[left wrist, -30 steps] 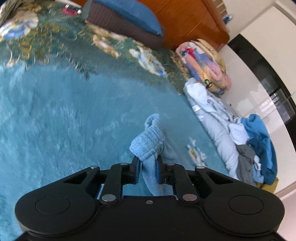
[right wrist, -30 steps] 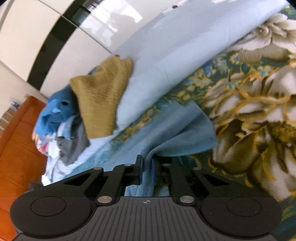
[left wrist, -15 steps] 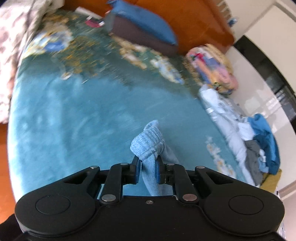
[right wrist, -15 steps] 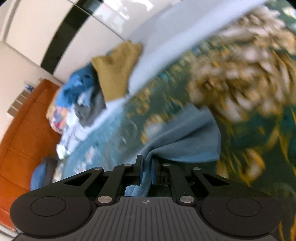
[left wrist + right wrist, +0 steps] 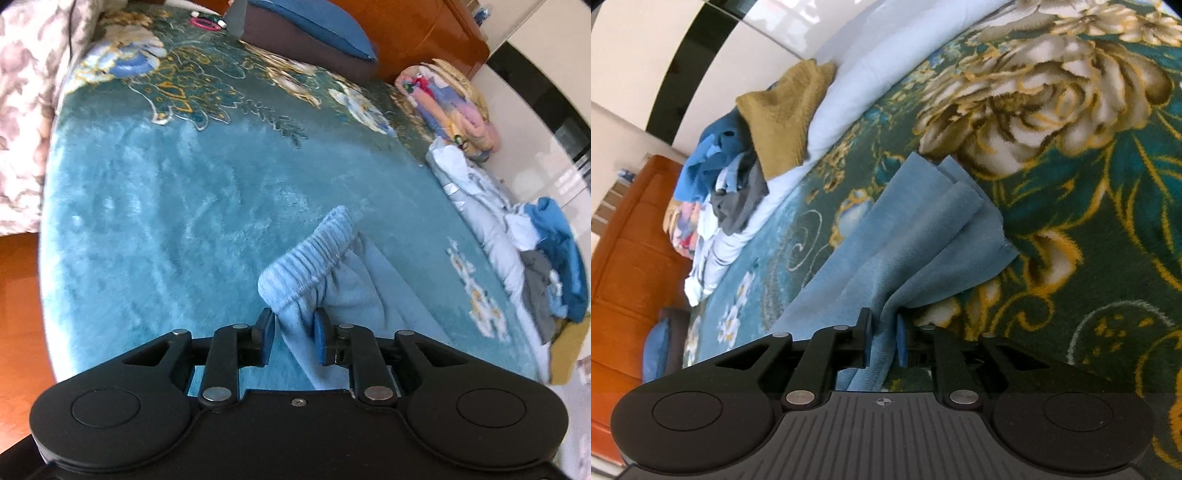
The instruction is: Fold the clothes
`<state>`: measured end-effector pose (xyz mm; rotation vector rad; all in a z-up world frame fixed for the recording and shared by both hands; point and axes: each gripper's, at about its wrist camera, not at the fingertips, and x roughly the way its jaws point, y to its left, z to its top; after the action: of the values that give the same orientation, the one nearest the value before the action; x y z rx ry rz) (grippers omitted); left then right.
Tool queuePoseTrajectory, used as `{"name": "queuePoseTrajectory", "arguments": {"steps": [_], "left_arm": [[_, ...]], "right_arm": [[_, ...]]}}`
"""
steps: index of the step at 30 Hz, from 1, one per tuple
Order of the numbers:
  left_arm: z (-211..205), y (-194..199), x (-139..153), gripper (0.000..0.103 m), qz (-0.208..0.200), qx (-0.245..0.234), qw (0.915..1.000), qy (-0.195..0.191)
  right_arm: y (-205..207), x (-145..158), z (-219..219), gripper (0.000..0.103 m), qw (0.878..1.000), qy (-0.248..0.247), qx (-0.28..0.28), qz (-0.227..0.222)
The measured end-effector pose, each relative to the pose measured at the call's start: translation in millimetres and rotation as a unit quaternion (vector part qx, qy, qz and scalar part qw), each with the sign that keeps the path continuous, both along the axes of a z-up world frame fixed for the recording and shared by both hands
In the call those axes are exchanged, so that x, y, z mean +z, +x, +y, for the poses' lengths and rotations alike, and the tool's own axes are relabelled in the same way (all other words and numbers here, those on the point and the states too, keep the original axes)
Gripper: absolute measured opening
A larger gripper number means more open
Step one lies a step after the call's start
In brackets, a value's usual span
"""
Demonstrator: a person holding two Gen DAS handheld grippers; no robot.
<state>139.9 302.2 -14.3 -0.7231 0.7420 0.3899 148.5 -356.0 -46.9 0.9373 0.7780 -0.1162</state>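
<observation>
left tongs (image 5: 291, 334): opening up, waistband end of the light blue pants (image 5: 332, 273) between the pads, left pad clear of it
right tongs (image 5: 882, 341): opening too, hem end bunched between them
pants: on the bed (image 5: 155, 221)
clothes pile (image 5: 738, 173): by the far edge

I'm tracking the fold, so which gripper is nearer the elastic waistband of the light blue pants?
Left. The left gripper has the cloth just below the waistband; the right gripper has the hem end, no waistband showing.
</observation>
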Motion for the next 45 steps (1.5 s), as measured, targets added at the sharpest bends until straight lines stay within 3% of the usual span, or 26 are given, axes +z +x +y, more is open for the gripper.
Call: {"name": "queuePoseTrajectory", "arguments": {"steps": [4,7,10,18,24,27,34,38,40,41,44,45], "left_arm": [[-32,-14,16,0.024,0.002,-0.019,0.9990,0.041],[-55,-24,32,0.037,-0.008,-0.046,0.9945,0.094],[-77,-28,43,0.043,-0.022,-0.083,0.9885,0.124],[-127,-26,45,0.053,-0.024,-0.169,0.9745,0.145],[-128,-31,41,0.056,-0.012,-0.171,0.9745,0.145],[-127,-33,41,0.056,-0.009,-0.168,0.9749,0.146],[-130,-32,41,0.056,-0.011,-0.176,0.9735,0.145],[-132,-30,38,0.056,-0.006,-0.181,0.9730,0.143],[-135,-29,36,0.056,-0.003,-0.183,0.9726,0.143],[-136,-29,37,0.056,-0.003,-0.186,0.9719,0.143],[-138,-31,37,0.057,-0.005,-0.192,0.9705,0.146],[-138,-31,38,0.057,-0.006,-0.191,0.9707,0.146]], "right_arm": [[-14,14,-1,0.019,1.000,0.003,0.014,-0.011],[-31,33,-9,0.021,0.999,-0.025,0.025,-0.033],[-38,42,-29,0.024,0.998,-0.049,0.000,-0.041],[-10,16,-51,0.024,0.999,-0.013,-0.037,-0.023],[1,-4,-54,0.023,0.998,0.012,-0.066,-0.008],[-1,0,-54,0.006,0.997,0.002,-0.075,-0.020],[-26,31,-57,0.002,0.994,-0.036,-0.079,-0.069],[-35,24,-67,0.002,0.995,-0.034,-0.070,-0.057],[-35,16,-68,0.003,0.996,-0.010,-0.071,-0.053],[-33,12,-68,0.005,0.996,0.001,-0.076,-0.052],[-24,6,-66,0.030,0.995,0.005,-0.083,-0.047],[-20,4,-65,0.033,0.995,0.007,-0.085,-0.045]]}}
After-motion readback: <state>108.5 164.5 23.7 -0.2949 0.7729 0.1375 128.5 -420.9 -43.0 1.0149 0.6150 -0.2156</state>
